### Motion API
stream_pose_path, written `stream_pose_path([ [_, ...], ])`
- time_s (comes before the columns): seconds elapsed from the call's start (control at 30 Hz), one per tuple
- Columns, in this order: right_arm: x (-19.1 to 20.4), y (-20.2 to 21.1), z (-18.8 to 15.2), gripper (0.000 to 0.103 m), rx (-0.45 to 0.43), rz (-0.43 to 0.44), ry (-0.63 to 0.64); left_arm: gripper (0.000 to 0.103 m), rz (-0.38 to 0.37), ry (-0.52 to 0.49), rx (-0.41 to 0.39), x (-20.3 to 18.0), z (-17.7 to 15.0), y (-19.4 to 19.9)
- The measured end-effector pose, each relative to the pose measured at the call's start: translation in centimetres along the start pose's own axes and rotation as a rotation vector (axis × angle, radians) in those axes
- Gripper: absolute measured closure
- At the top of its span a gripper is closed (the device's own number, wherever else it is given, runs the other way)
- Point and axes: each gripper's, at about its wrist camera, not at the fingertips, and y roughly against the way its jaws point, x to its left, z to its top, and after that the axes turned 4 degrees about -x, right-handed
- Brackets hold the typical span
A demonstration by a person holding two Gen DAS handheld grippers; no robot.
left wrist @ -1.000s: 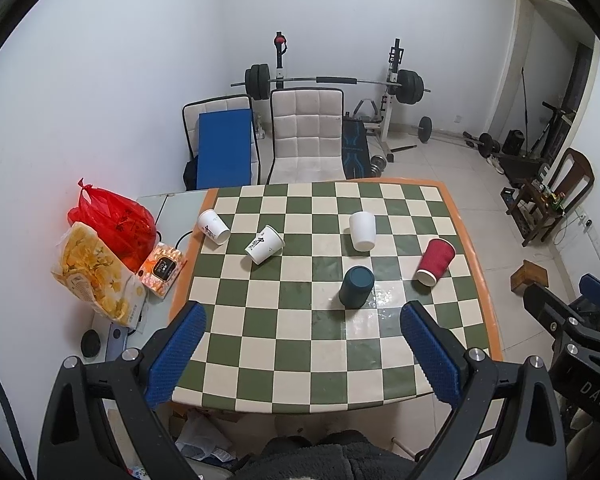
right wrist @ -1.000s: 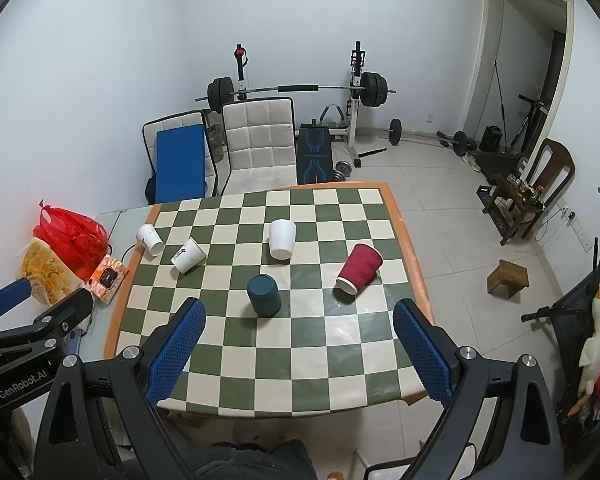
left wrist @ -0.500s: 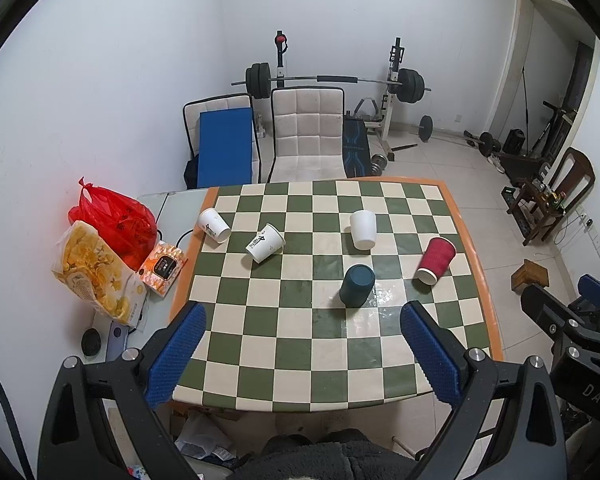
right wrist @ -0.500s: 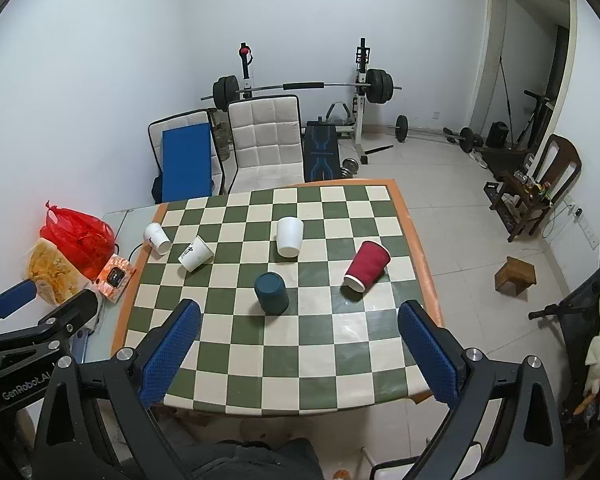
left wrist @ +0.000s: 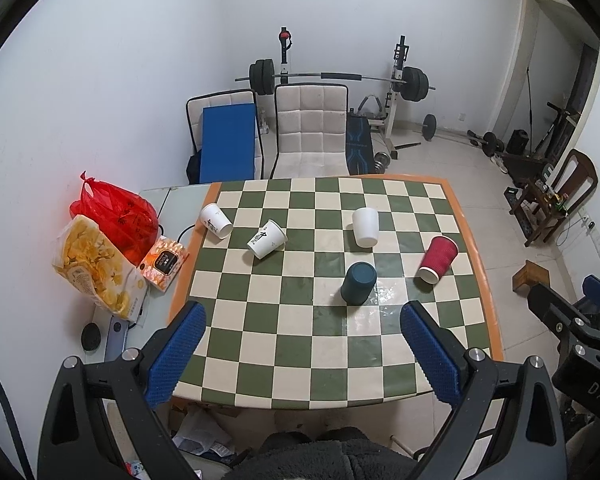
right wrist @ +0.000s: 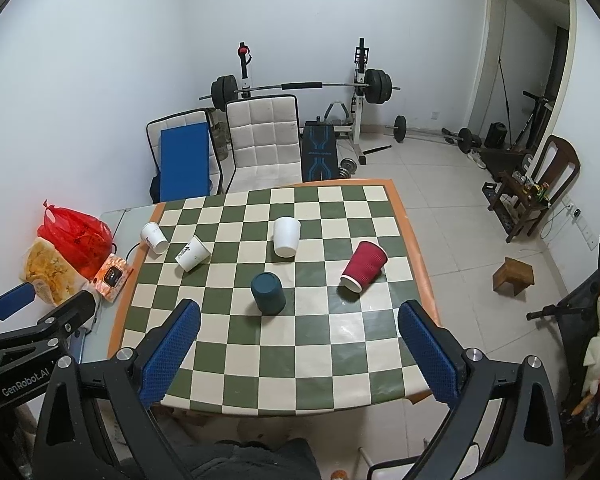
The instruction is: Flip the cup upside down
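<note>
Several cups are on a green and cream checkered table (left wrist: 300,344) (right wrist: 300,360). A dark teal cup (left wrist: 358,282) (right wrist: 268,293) and a plain white cup (left wrist: 365,227) (right wrist: 286,236) stand upside down mid-table. A red ribbed cup (left wrist: 438,259) (right wrist: 364,266) lies on its side at the right. Two white printed cups (left wrist: 267,239) (left wrist: 215,221) (right wrist: 192,253) (right wrist: 154,237) lie on their sides at the left. My left gripper (left wrist: 302,316) and my right gripper (right wrist: 300,314) are both open and empty, high above the table's near edge.
A red bag (left wrist: 116,216), a snack bag (left wrist: 94,266) and an orange box (left wrist: 164,260) sit on a side table at the left. Chairs (left wrist: 312,132) and a barbell rack (left wrist: 340,80) stand behind the table. A small stool (right wrist: 514,276) is on the floor at the right.
Both grippers have pulled slightly back and up from the table. The cups have not moved.
</note>
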Motion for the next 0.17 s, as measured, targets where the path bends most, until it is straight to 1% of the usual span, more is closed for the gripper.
stream_pose_path([
  [0.17,0.02,-0.23,-0.09,0.002,0.009,0.007,0.003,0.003,0.0,0.002,-0.001,0.0,-0.03,0.02],
])
